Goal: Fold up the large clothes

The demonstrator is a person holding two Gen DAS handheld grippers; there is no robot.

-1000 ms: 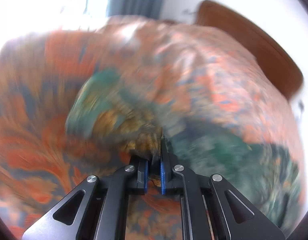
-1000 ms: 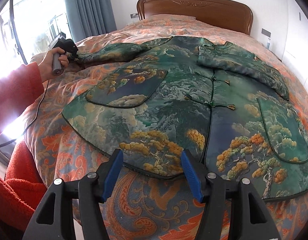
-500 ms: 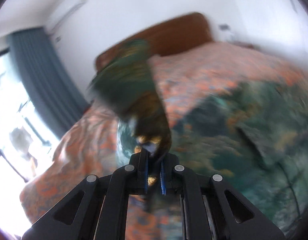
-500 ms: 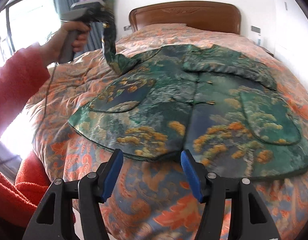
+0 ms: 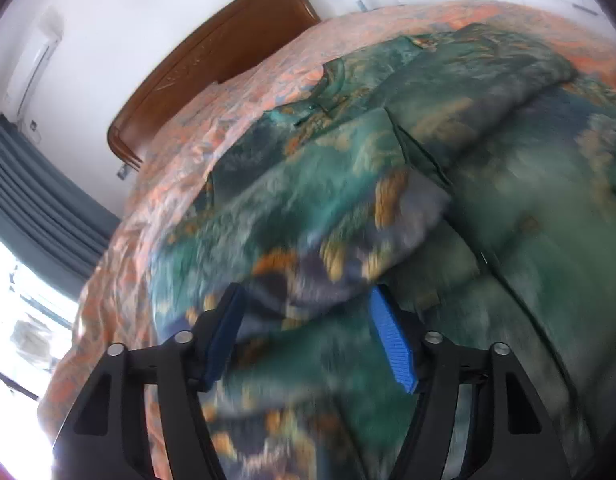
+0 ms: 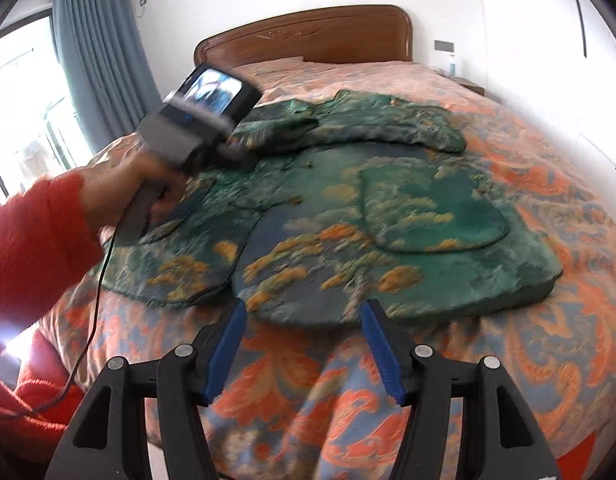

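A green padded jacket [image 6: 388, 208] with orange tree patterns lies flat, front up, on the bed. In the left wrist view one sleeve [image 5: 348, 220] lies folded across the jacket's chest [image 5: 508, 200], its cuff end just ahead of my left gripper [image 5: 308, 320]. That gripper's jaws are opening and the blue pads [image 5: 392, 344] stand apart from the cloth. The other sleeve [image 6: 388, 128] lies folded across the upper body. My right gripper [image 6: 303, 320] is open with nothing in it, above the bedspread just short of the jacket's hem [image 6: 308, 312].
An orange and blue patterned bedspread [image 6: 348, 400] covers the bed, with a wooden headboard [image 6: 308, 36] at the far end. A hand [image 6: 119, 184] in a red sleeve [image 6: 35, 240] holds the left gripper's handle, trailing a cable [image 6: 95, 300]. Grey curtains [image 6: 95, 60] and a window are at left.
The left gripper carried the sleeve from the bed's left side up and over onto the jacket's chest, then its jaws came apart and let it go. The right gripper shifted right along the hem.
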